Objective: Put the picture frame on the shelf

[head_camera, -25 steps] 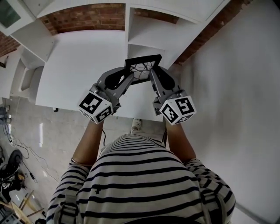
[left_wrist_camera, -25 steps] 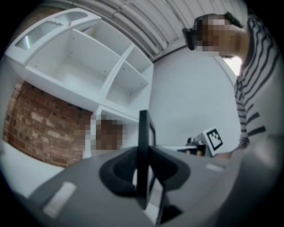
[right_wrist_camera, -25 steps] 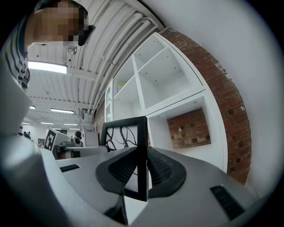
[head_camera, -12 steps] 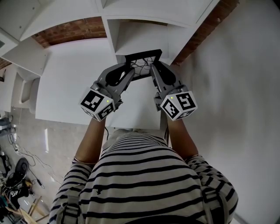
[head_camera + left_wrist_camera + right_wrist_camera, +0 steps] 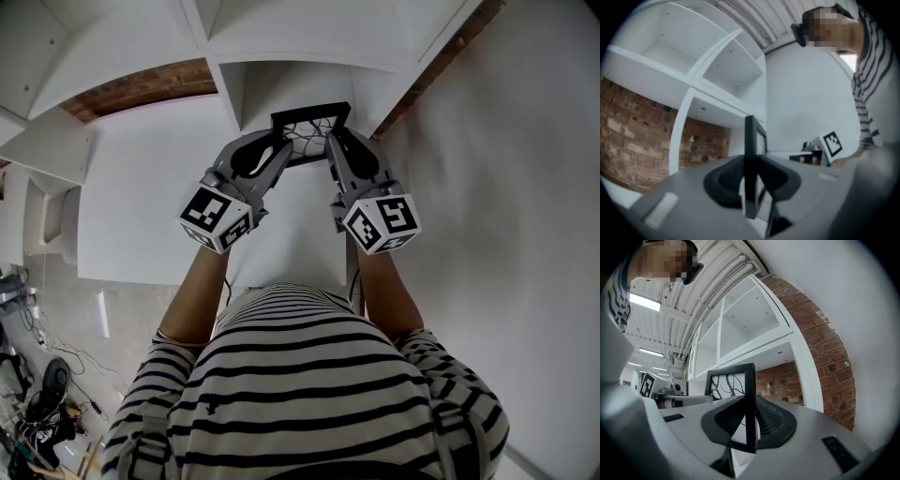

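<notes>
A black picture frame with a white-and-black line print is held upright in the air between both grippers, right in front of a white shelf unit. My left gripper is shut on the frame's left edge. My right gripper is shut on its right edge. In the right gripper view the print faces back toward me. The frame's lower part and stand are hidden behind the jaws.
The shelf unit has open white compartments above and a lower opening backed by a red brick wall. A white wall runs along the right. A white surface lies below the hands; cables litter the floor at left.
Both grippers have carried the frame slightly upward and closer to the shelf opening. The shelf now fills more of the top of the head view.
</notes>
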The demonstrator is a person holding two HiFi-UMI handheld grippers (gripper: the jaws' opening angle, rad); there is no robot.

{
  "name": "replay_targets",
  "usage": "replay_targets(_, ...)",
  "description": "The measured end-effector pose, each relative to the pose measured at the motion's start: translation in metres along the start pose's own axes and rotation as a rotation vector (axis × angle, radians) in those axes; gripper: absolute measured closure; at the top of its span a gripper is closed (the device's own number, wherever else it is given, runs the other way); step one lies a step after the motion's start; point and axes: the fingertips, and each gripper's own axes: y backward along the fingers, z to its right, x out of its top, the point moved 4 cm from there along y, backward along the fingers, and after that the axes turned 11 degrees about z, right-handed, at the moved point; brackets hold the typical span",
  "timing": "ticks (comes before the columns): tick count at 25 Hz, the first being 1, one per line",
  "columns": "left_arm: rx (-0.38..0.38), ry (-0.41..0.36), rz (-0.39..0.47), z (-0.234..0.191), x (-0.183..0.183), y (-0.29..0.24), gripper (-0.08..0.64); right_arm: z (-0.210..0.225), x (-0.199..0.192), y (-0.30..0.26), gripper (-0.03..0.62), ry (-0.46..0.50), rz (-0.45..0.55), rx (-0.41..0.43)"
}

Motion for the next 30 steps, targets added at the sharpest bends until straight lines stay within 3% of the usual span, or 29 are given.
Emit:
replay_targets(11,0.006,-0.029,-0.056,-0.030,-0.014,-0.025,0.466,0.020,-0.010,-0.026,0.528,0.064,0.022,-0.077)
replay_targets(20,0.103,-0.071,-0.098,-0.054,-0.023,-0.049,0.465,0.042,-0.020,-0.044,0.528,0.126,0.046,-0.140)
replay_targets(30,0.226,-0.146,-0.167,-0.069,-0.044,-0.061,0.465,0.053,-0.045,-0.055,0.528,0.140,0.033,-0.153)
